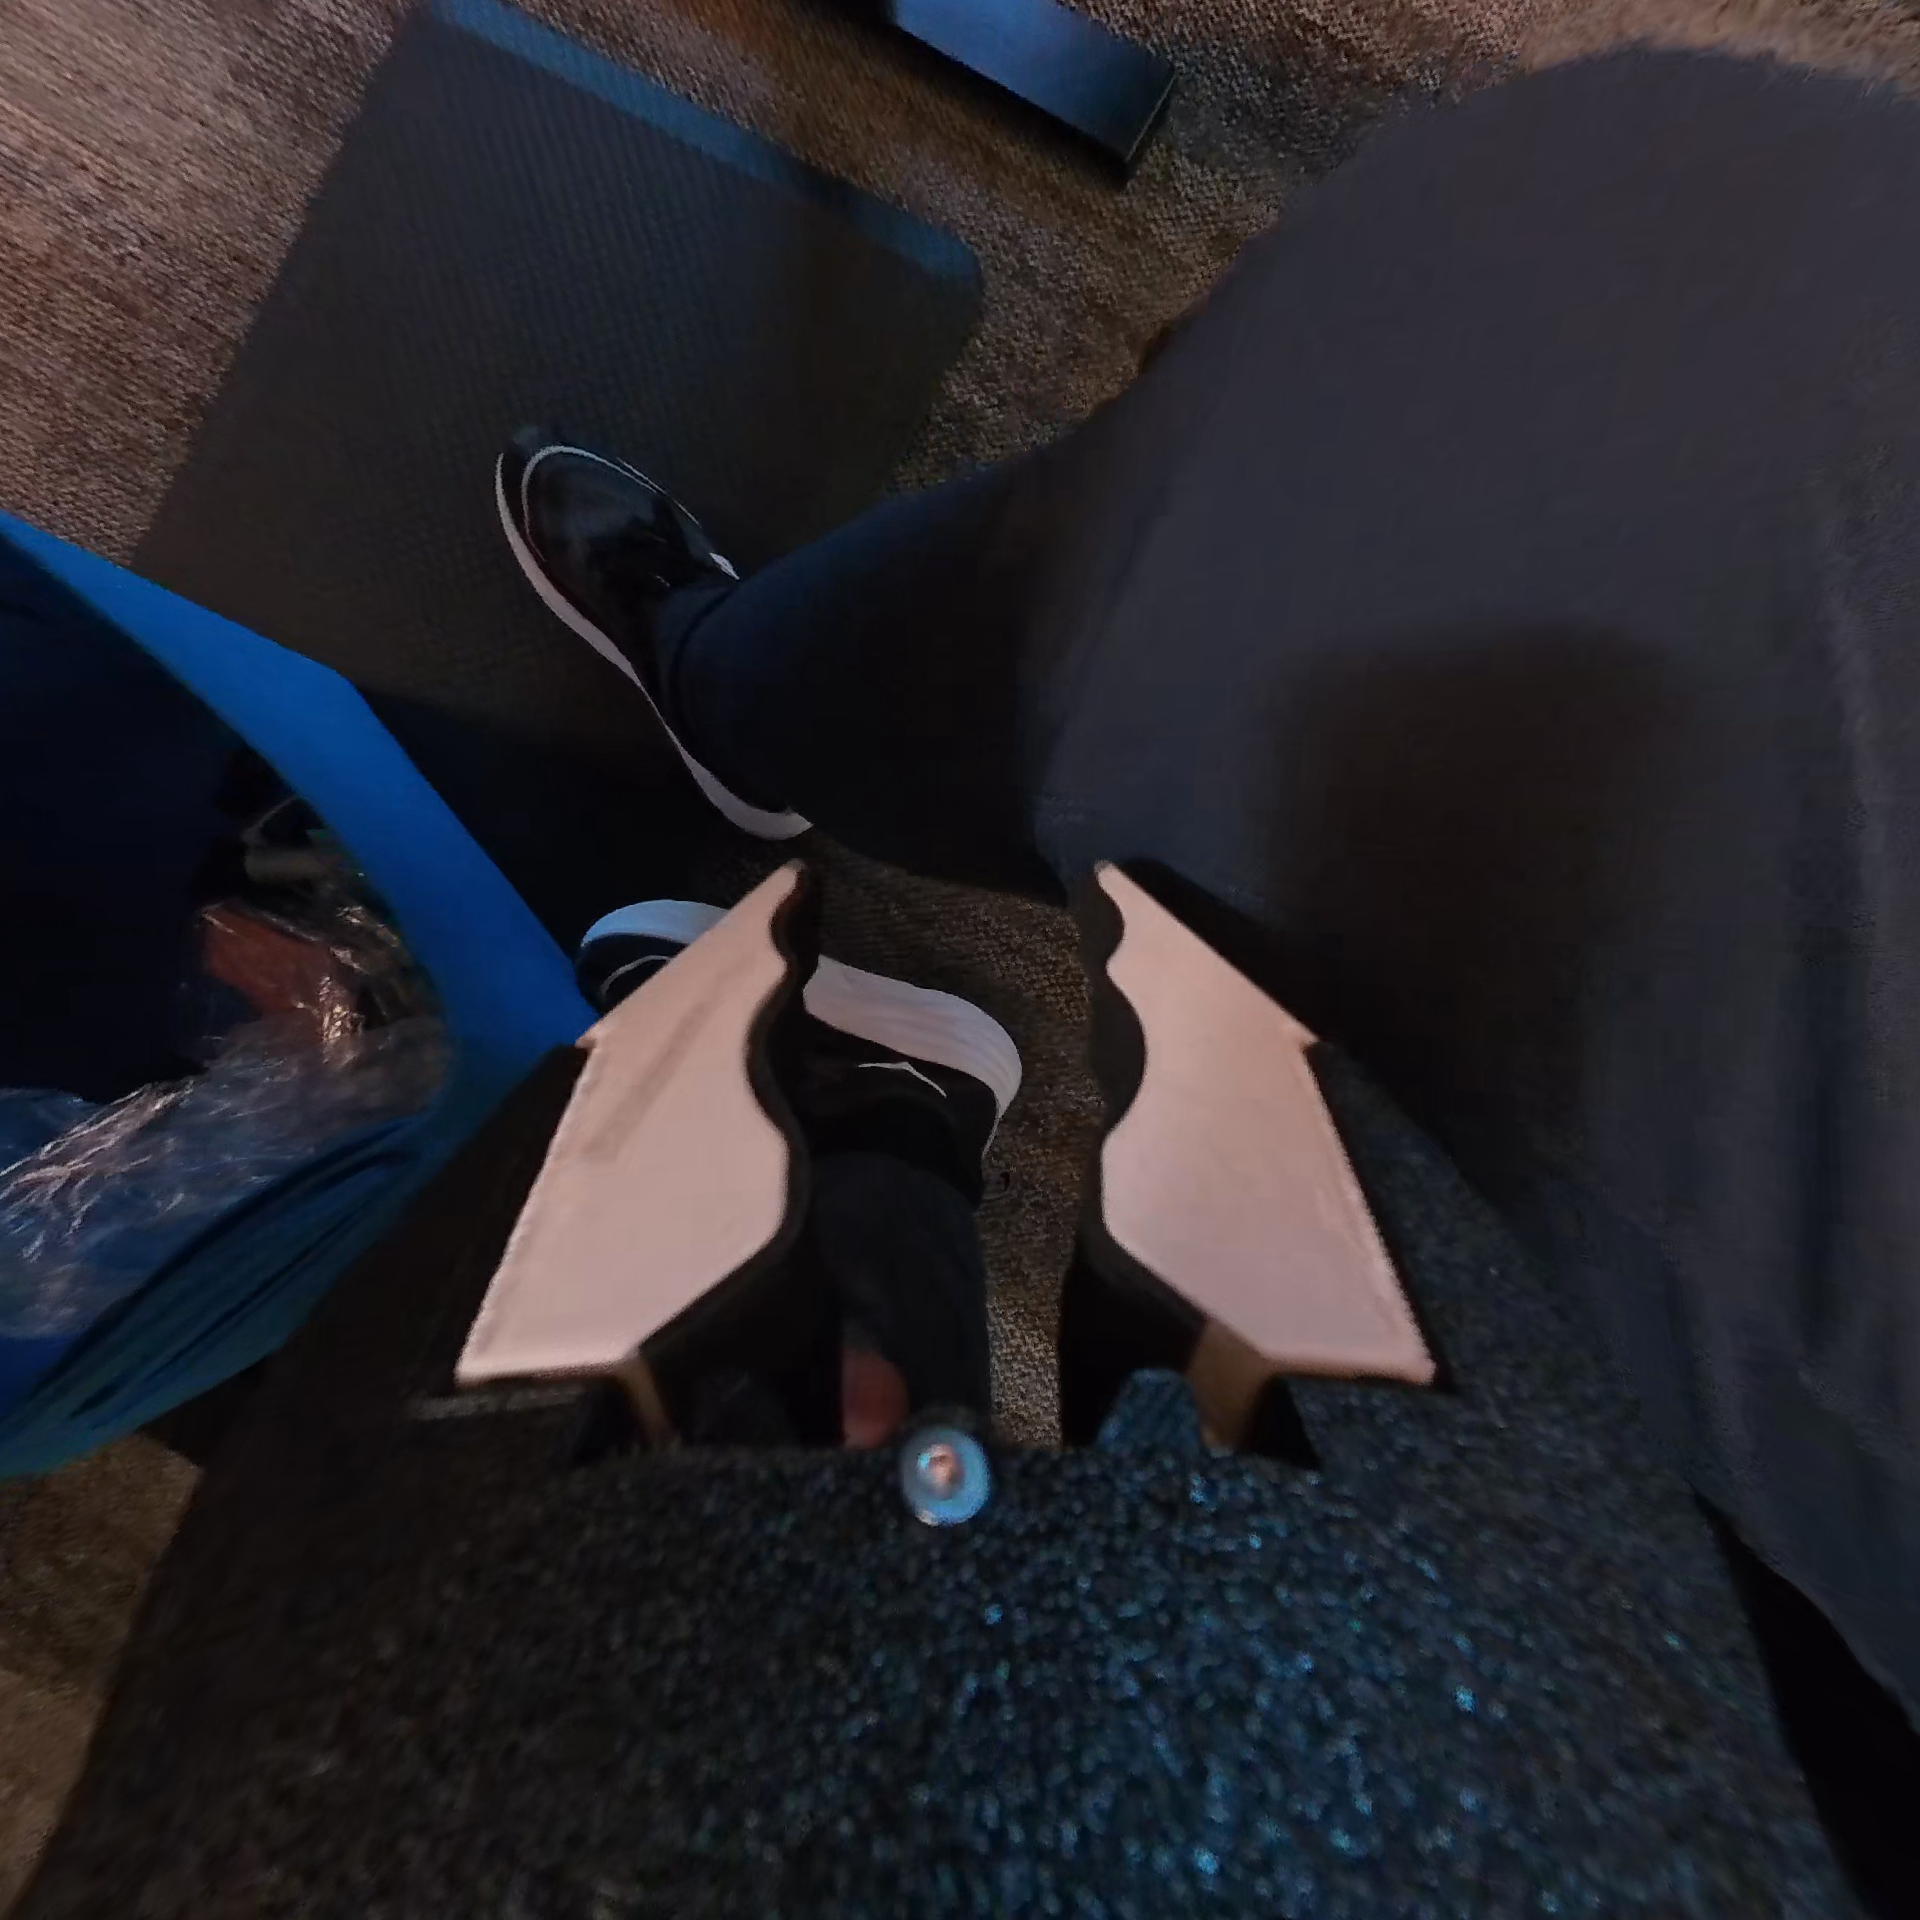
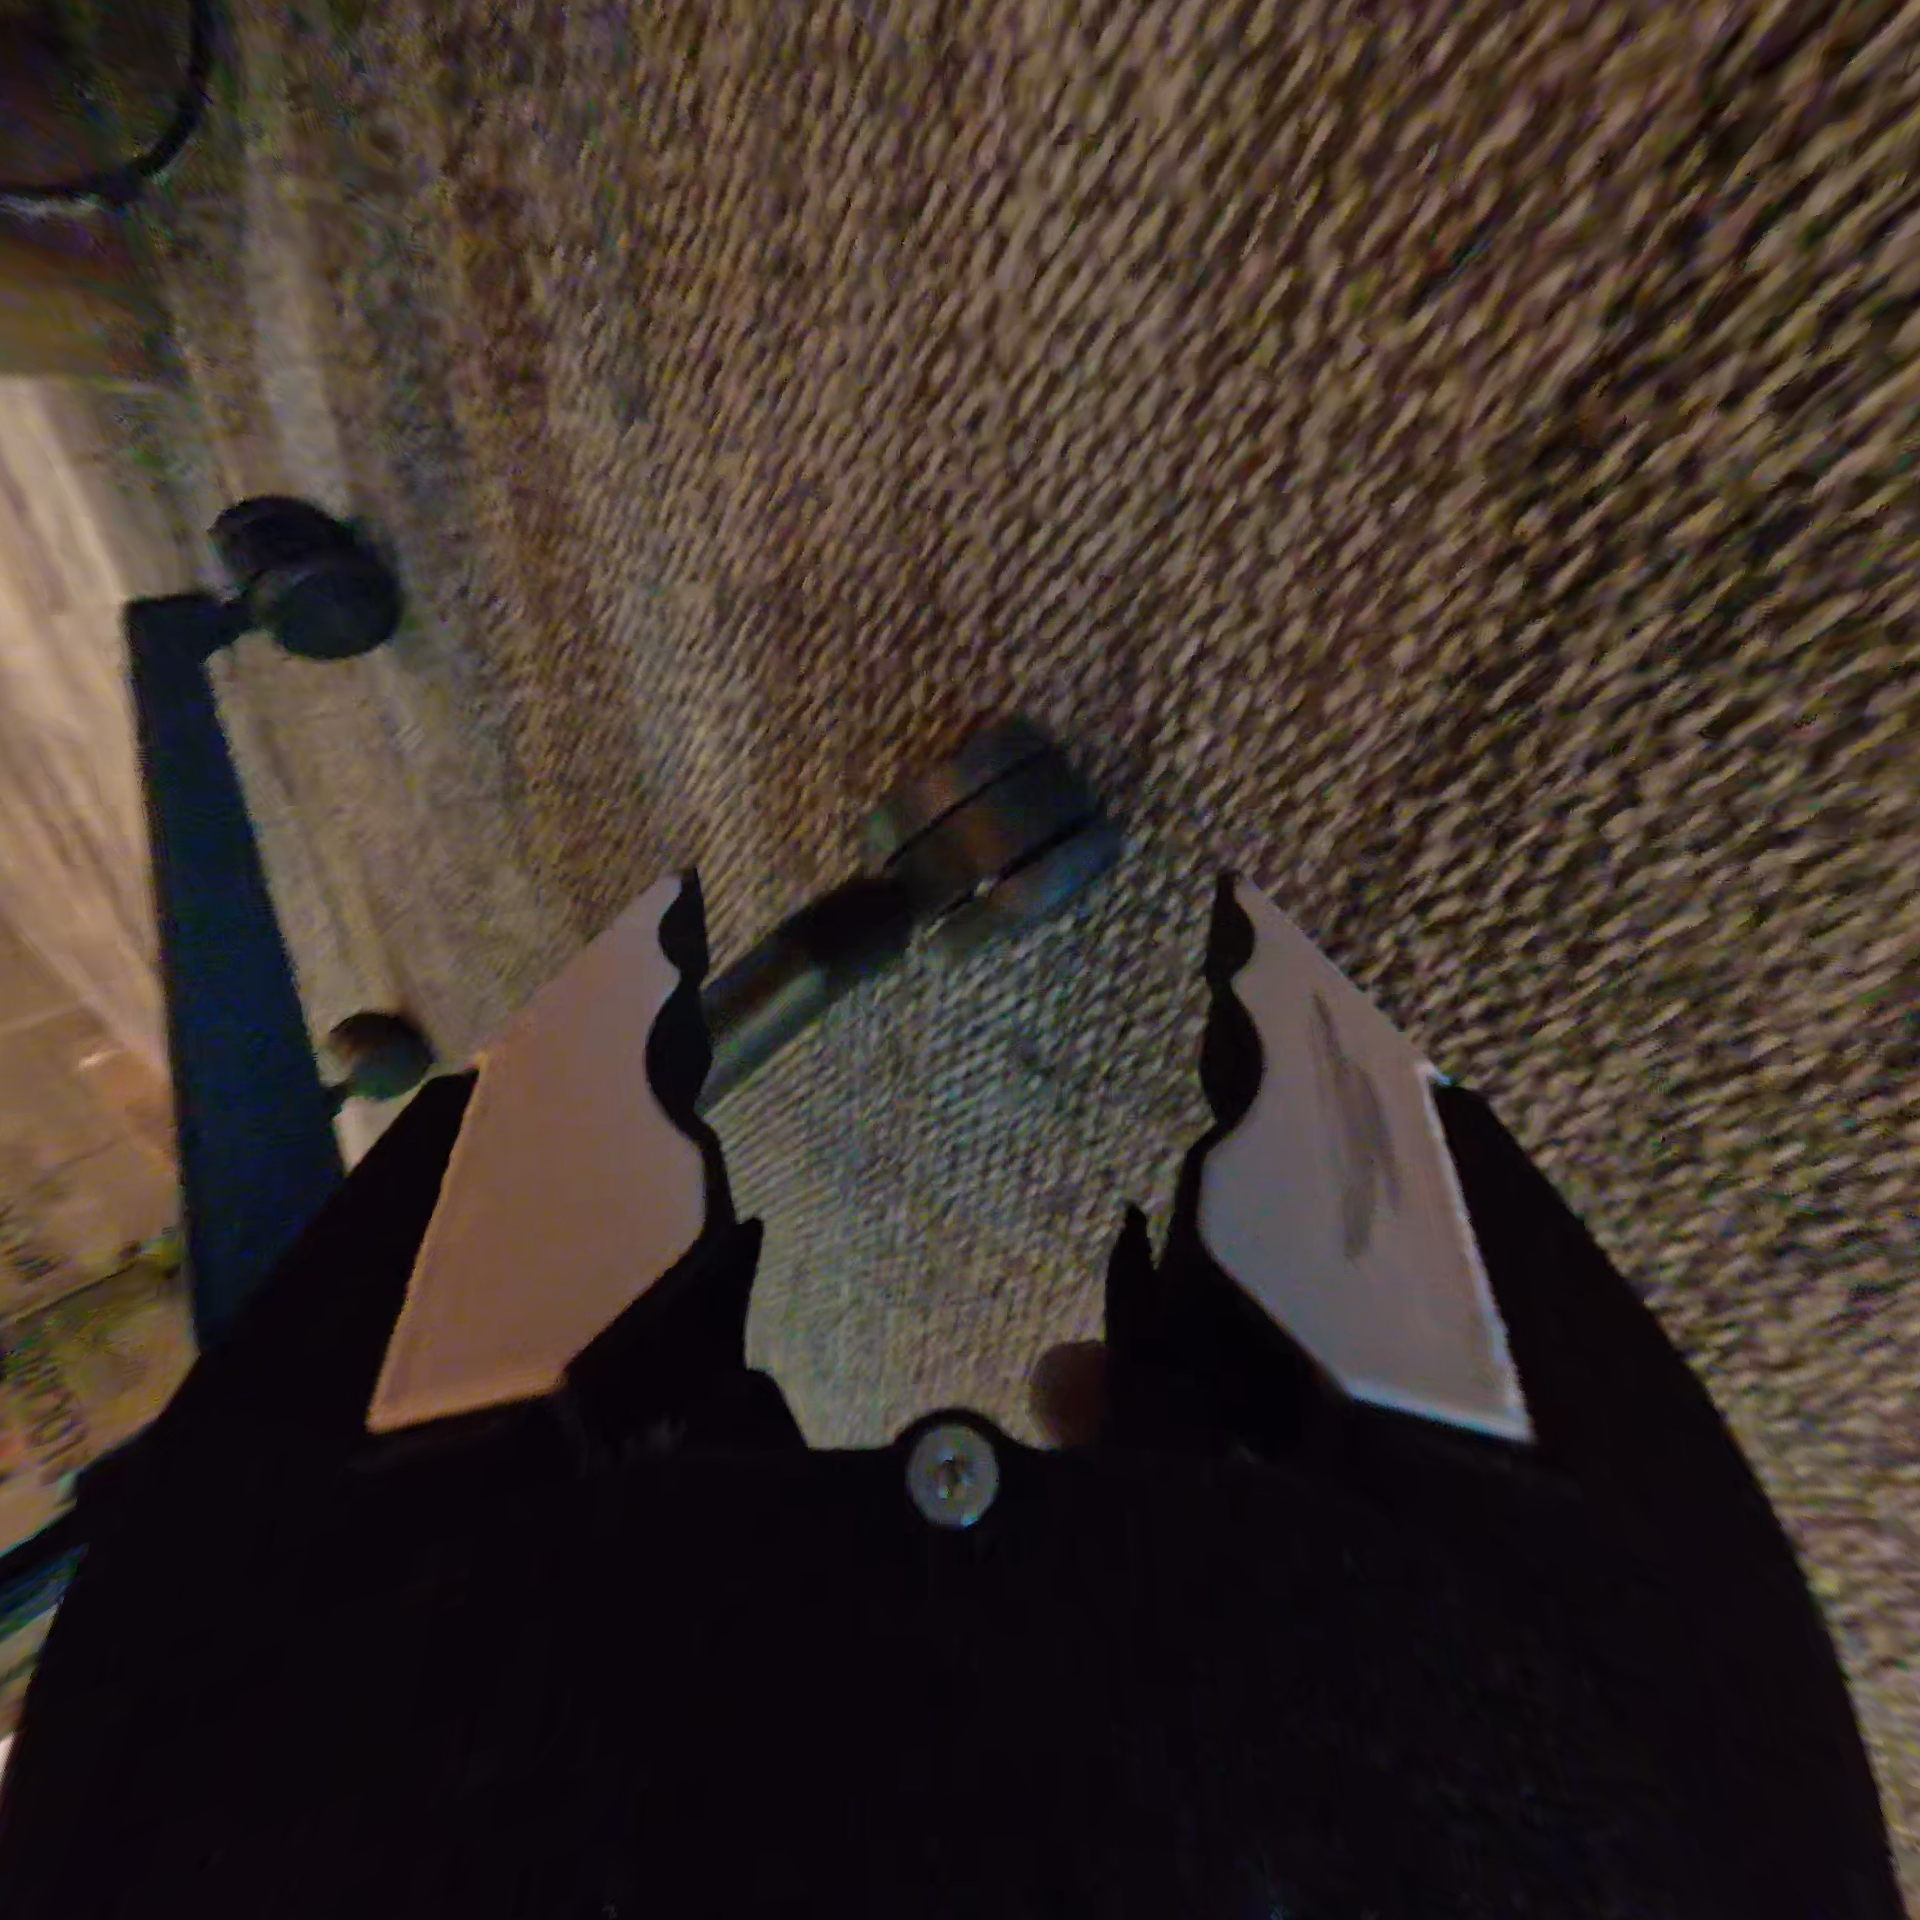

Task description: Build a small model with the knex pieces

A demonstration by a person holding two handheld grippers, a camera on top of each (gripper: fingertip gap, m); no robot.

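Left wrist view, the desk asks: what does the claw hold?

Reporter: Nothing. The left gripper (image 1: 945,883) hangs with jaws apart, pointing down at the carpet (image 1: 104,208). Below it are a person's two black shoes (image 1: 613,551), one on a dark mat (image 1: 520,260). A blue bin (image 1: 312,727) stands just beside it, with clear plastic (image 1: 208,1091) inside that looks light and crinkly.

Desk: And the right wrist view?

Reporter: The right gripper (image 2: 956,894) is also spread wide and empty above the carpet. Nearest is a grey castor (image 2: 987,821), just beyond the fingertips and not touched. It looks hard and rigid. A second castor (image 2: 312,582) sits well apart, on a dark bar (image 2: 208,831).
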